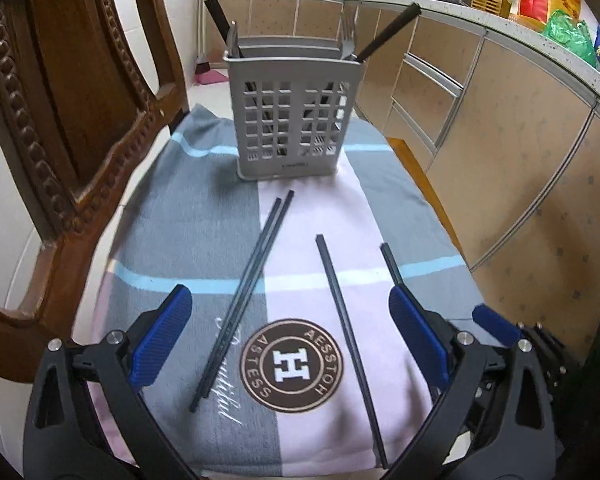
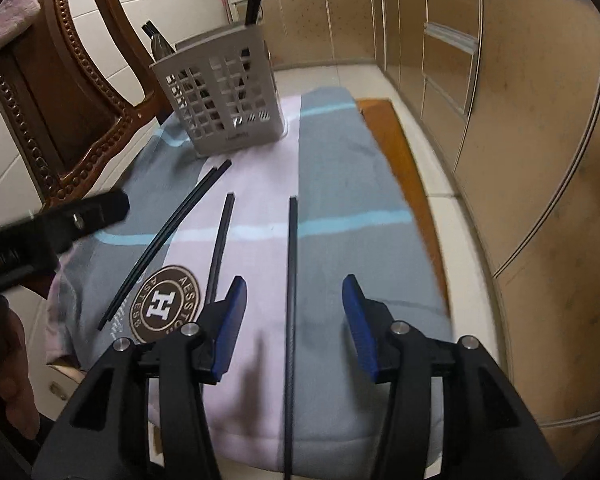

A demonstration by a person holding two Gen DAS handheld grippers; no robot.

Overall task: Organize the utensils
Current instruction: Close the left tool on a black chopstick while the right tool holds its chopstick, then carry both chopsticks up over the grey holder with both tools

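Observation:
A grey slotted utensil holder stands at the far end of a towel-covered chair seat; it holds forks and black utensils. It also shows in the right wrist view. Several black chopsticks lie on the towel: a pair at left, a single one in the middle and another at right. My left gripper is open above the pair and the middle one. My right gripper is open, straddling the rightmost chopstick. The middle chopstick and the pair lie to its left.
The grey, pink and blue striped towel with a brown round logo covers the seat. The carved wooden chair back rises at left. Kitchen cabinets and a cluttered counter run along the right. The left gripper's body shows at left.

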